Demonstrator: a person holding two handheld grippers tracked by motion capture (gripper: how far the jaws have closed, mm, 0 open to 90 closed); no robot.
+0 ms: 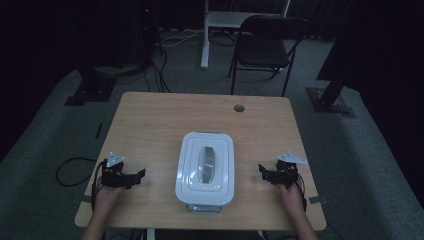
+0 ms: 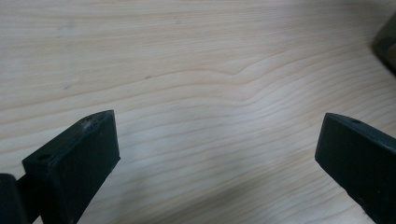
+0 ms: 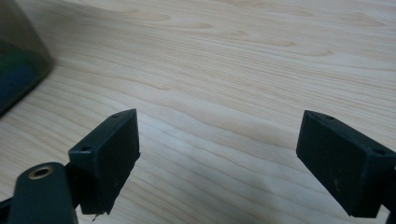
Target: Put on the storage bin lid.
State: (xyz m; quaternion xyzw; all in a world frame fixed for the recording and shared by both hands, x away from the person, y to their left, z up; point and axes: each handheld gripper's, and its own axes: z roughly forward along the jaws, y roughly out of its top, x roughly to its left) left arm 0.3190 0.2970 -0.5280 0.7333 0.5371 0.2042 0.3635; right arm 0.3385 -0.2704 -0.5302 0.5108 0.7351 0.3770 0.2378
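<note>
White lidded box (image 1: 205,167) sat mid-table (image 1: 150,120); left gripper (image 1: 134,177) rested left of box, jaws wide, empty; right gripper (image 1: 265,172) right of box, jaws wide, empty

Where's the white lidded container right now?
In the high view, the white lidded container sits on the wooden table, centred near its front edge, between the left tool and right tool.
</note>
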